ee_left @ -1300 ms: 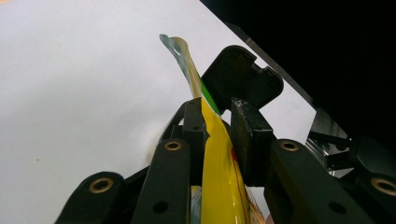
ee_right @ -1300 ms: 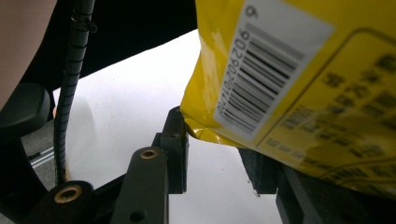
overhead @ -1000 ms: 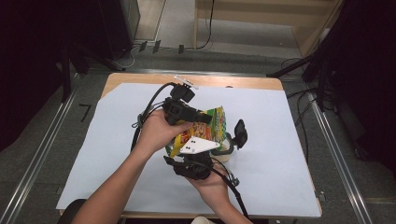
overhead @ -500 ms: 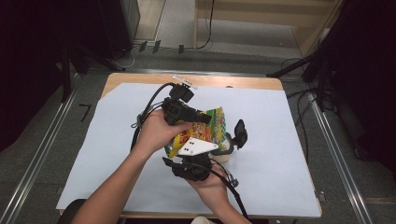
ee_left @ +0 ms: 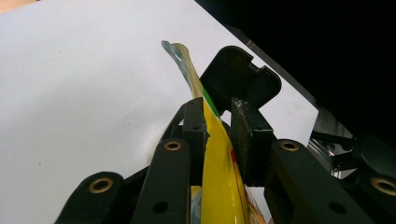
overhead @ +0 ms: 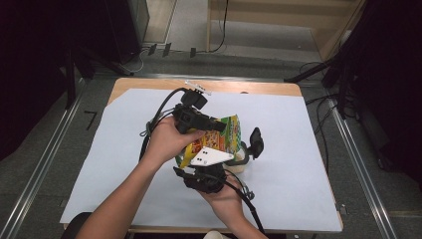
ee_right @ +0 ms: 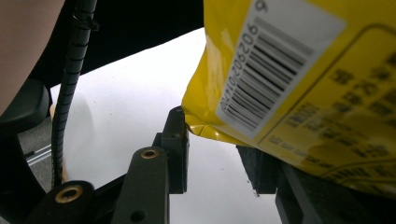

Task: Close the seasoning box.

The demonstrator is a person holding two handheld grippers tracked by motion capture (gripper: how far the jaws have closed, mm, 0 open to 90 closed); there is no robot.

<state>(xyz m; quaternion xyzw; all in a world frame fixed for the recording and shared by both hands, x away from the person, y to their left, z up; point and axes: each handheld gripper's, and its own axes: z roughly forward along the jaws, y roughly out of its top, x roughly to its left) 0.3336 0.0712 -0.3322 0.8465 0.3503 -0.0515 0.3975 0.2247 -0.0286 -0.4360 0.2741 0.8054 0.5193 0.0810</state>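
High view: a yellow and green snack bag (overhead: 219, 138) with printed pictures is held above the middle of the white-covered tabletop (overhead: 308, 149), between the two hands. The left tongs (overhead: 211, 124) come at it from 10 o'clock, the right tongs (overhead: 234, 162) from 6 o'clock, with a grey plate on top. A black jaw stands just at 3 o'clock of the bag.

Left gripper view: the left tongs (ee_left: 219, 128) are closed narrowly on the bag's thin yellow edge (ee_left: 219, 163), which runs upward between the pads to a pale crimped seal at 12 o'clock. A green strip shows beside the yellow.

Right gripper view: the bag's glossy yellow back (ee_right: 299, 84), bearing a white barcode label and small print, fills 1 to 3 o'clock. Its lower corner sits between the right tongs (ee_right: 217, 140), which stand narrowly apart; whether both pads press the bag I cannot tell.
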